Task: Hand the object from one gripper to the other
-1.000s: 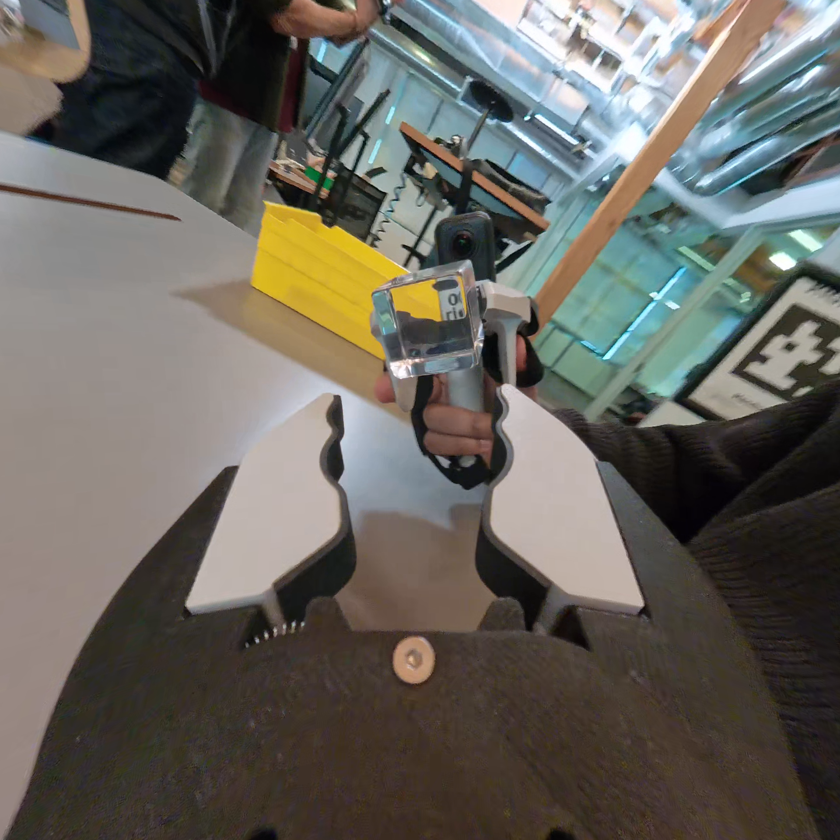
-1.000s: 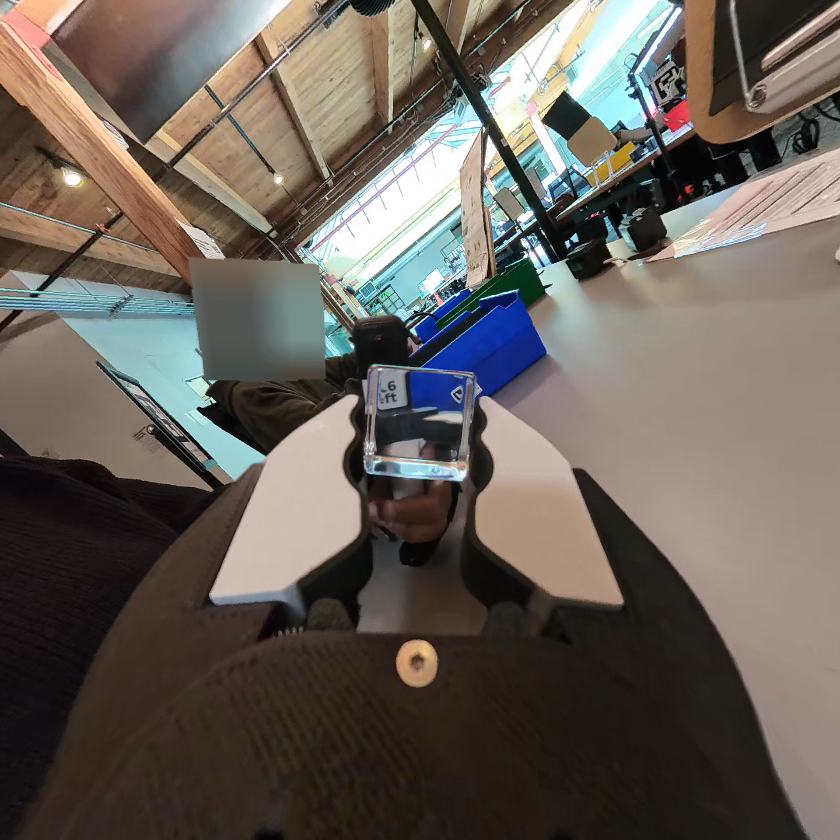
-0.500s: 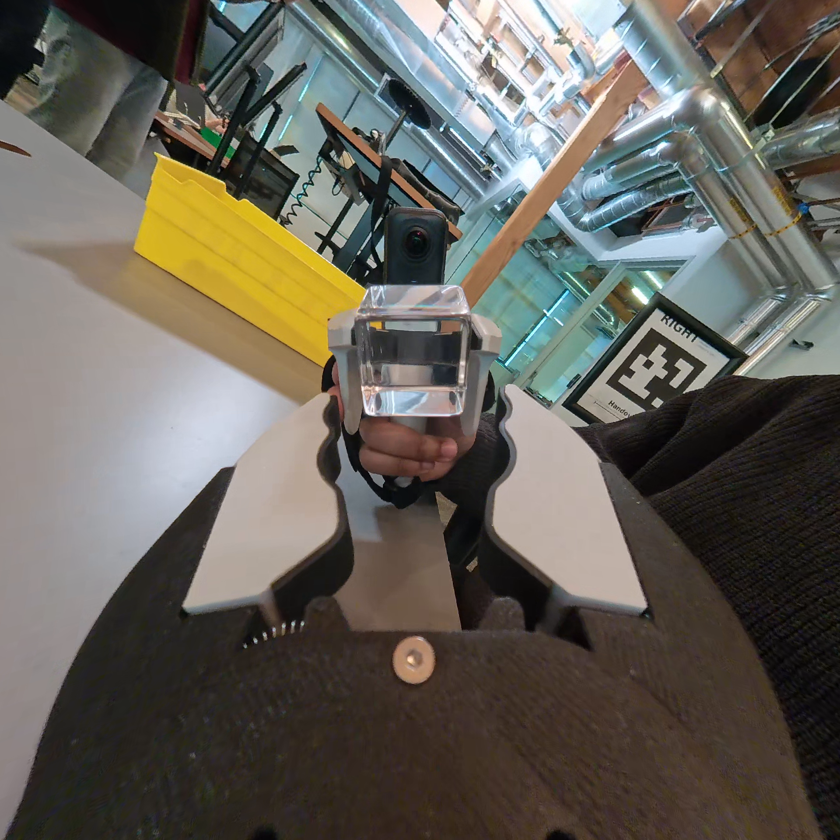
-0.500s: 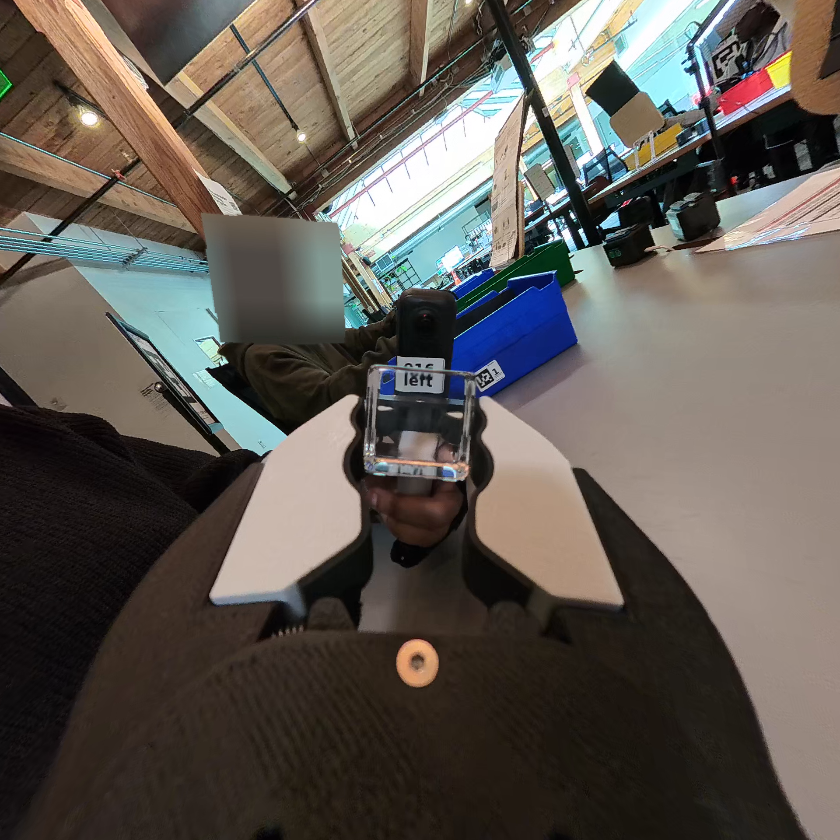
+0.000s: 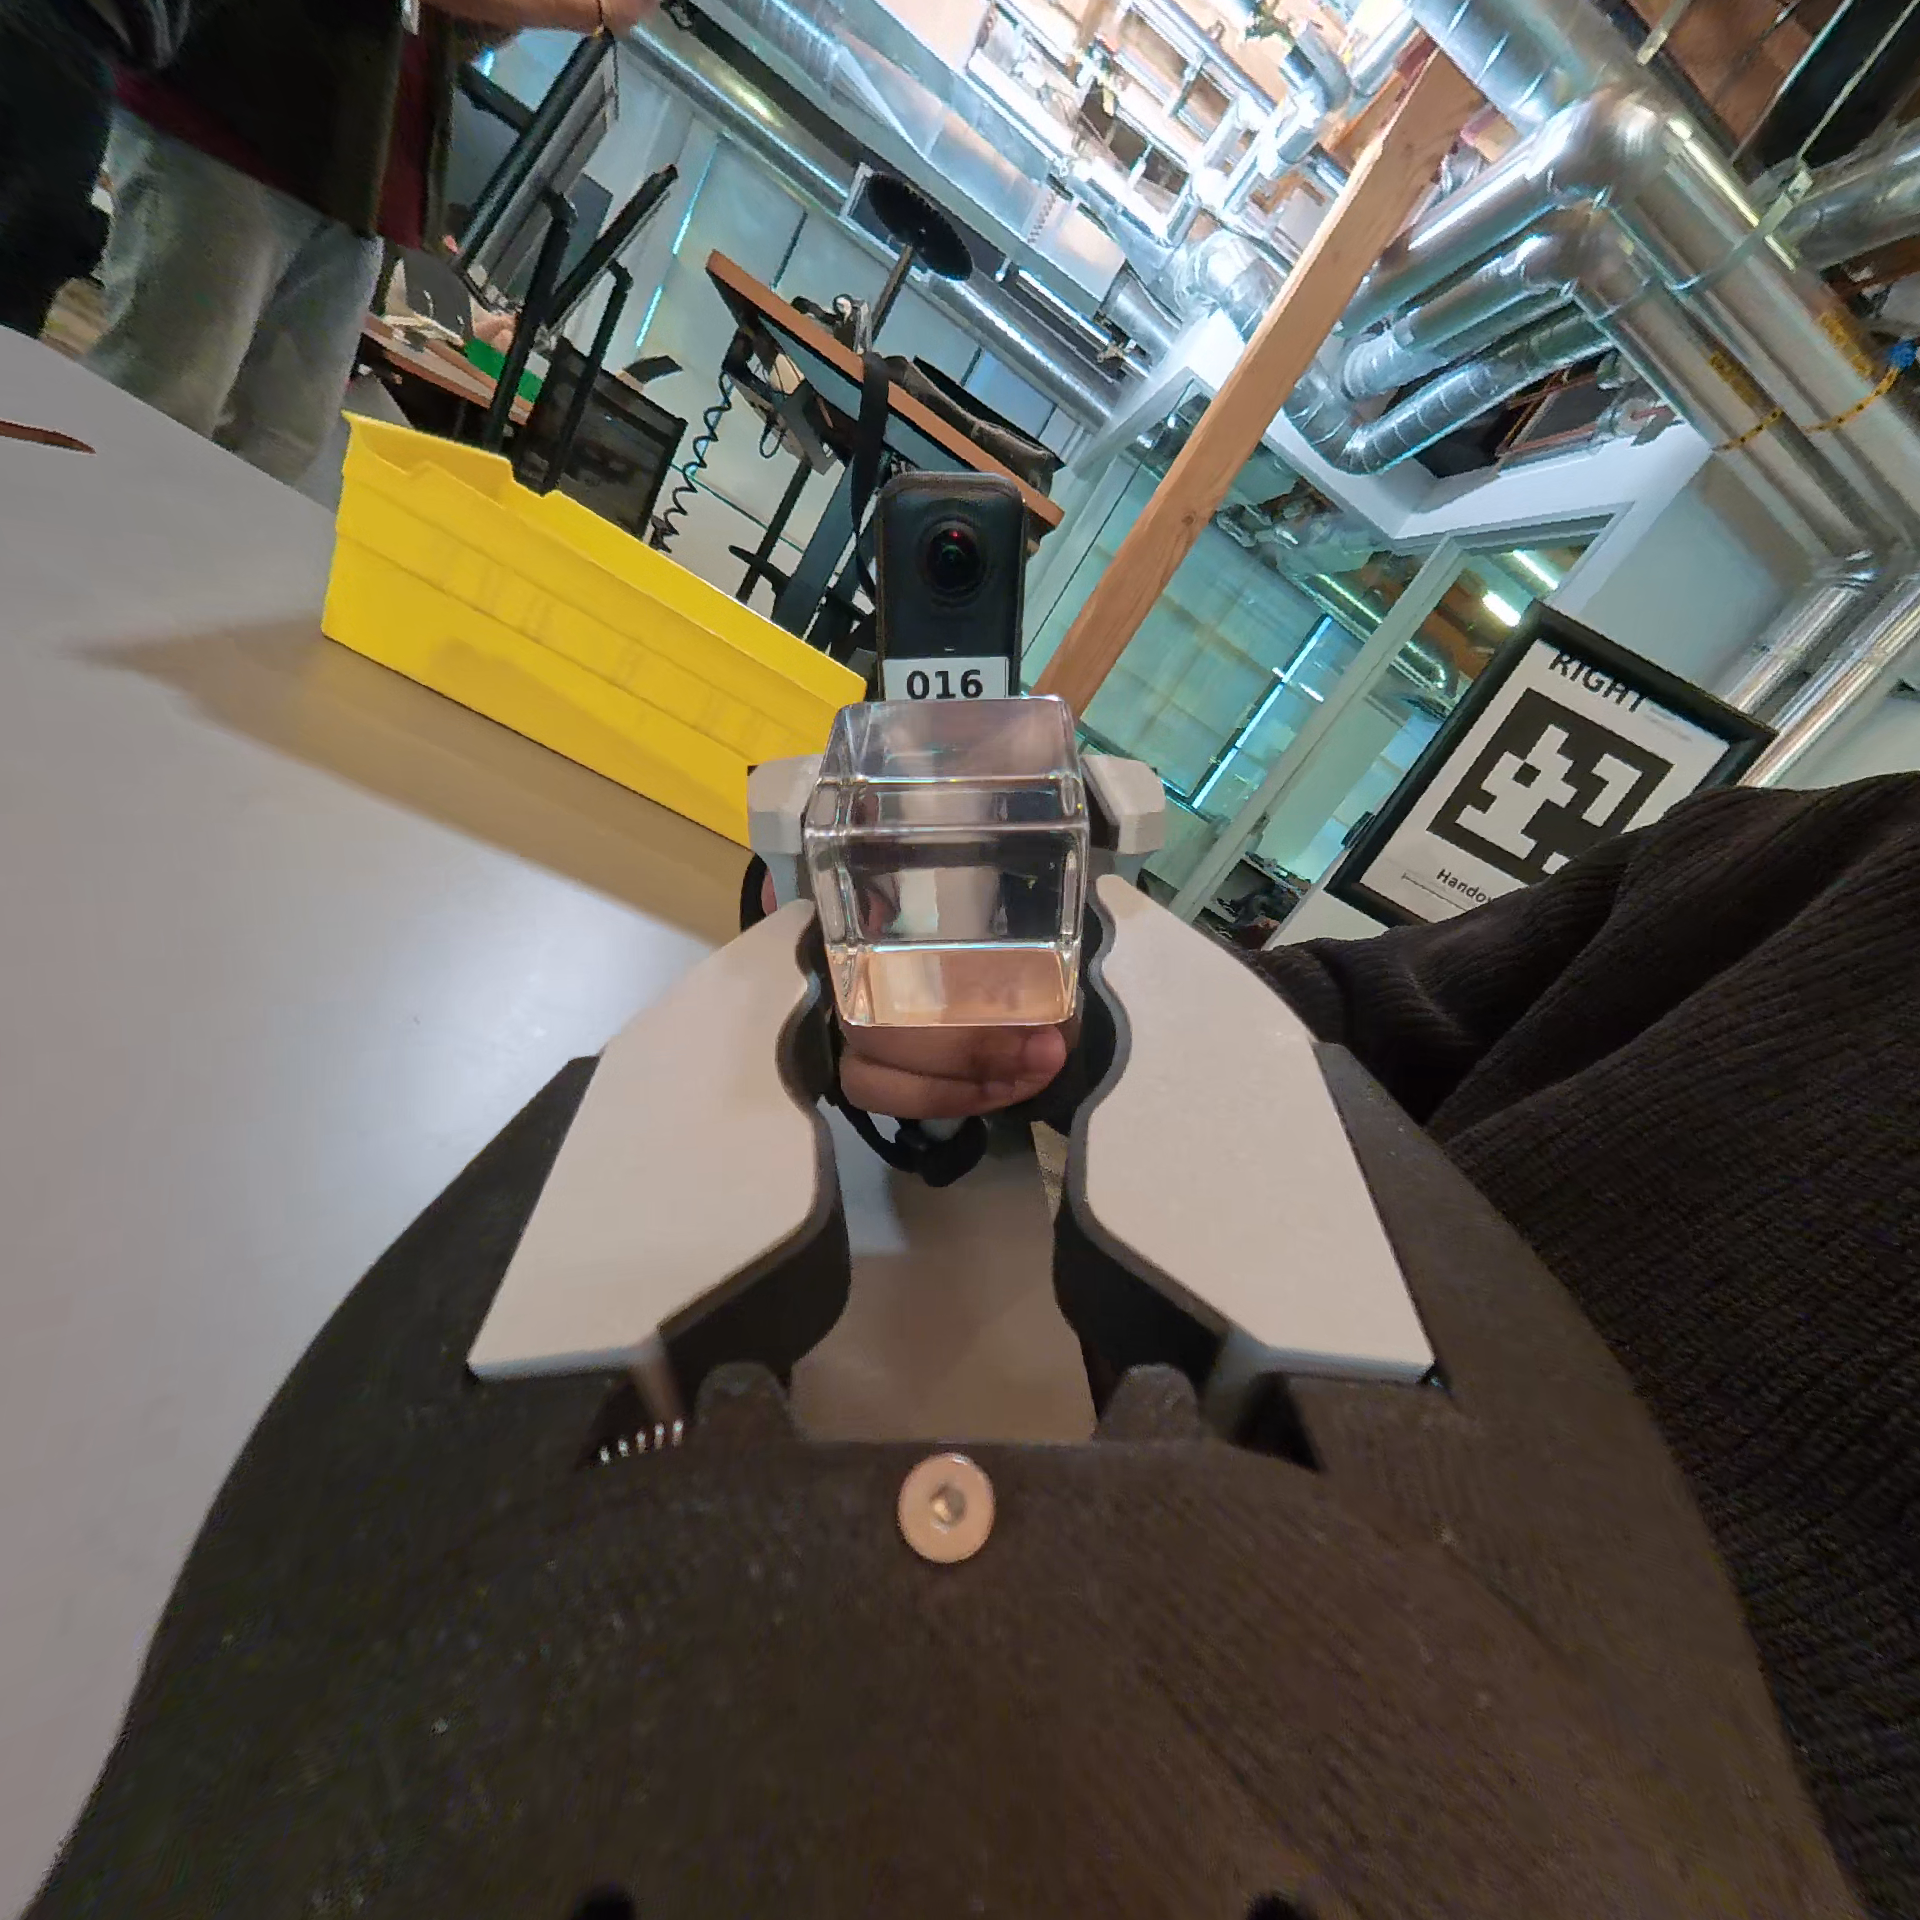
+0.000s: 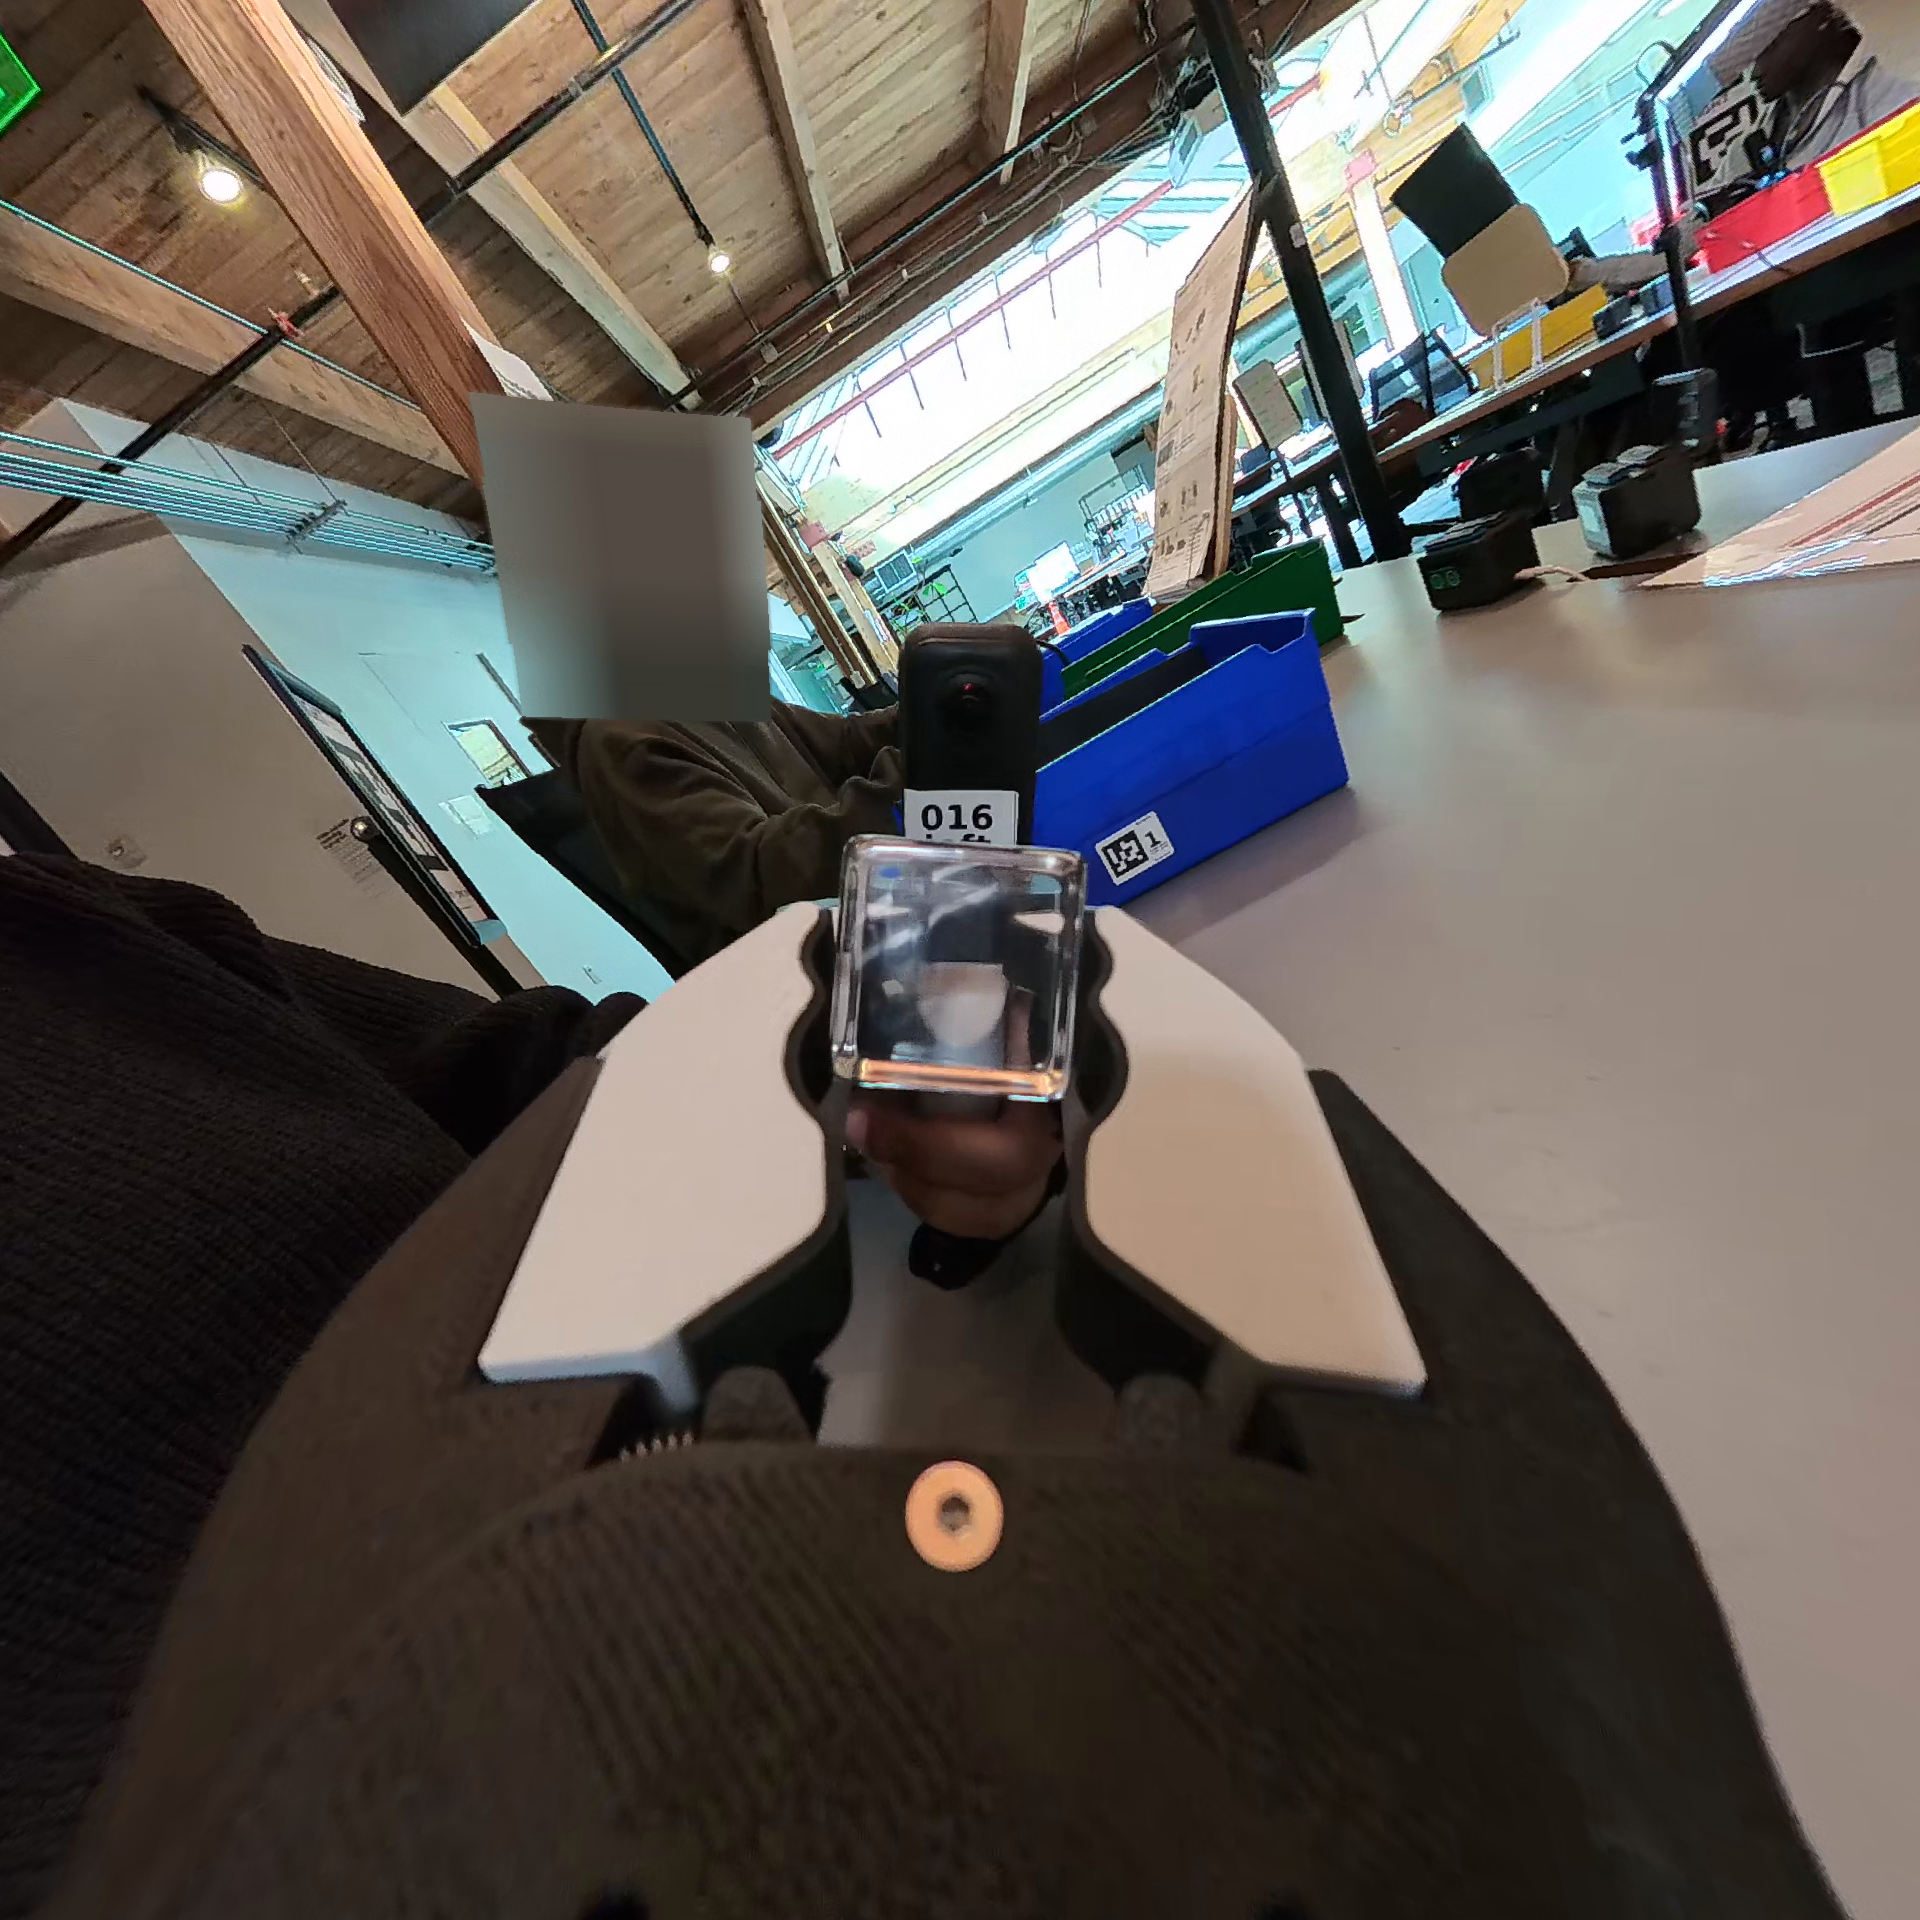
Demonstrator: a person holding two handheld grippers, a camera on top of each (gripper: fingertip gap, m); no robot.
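Note:
A clear cube is held in the air above the grey table, between the two grippers, which face each other. In the left wrist view my left gripper has its fingertips against the near sides of the cube. The right gripper's grey fingertips flank the cube's far part, with its black camera above. In the right wrist view my right gripper is shut on the cube. The left gripper's camera shows behind it; its fingers are hidden.
A yellow bin stands on the table to the left. A blue bin and a green bin stand beyond the cube in the right wrist view, with small black devices farther right. People stand and sit nearby. Less than 4 cm separates the two grippers' tips.
The grippers have come together head-on. The cube now lies between my left fingertips, and the left jaws have narrowed onto it. The right gripper's hold is unchanged.

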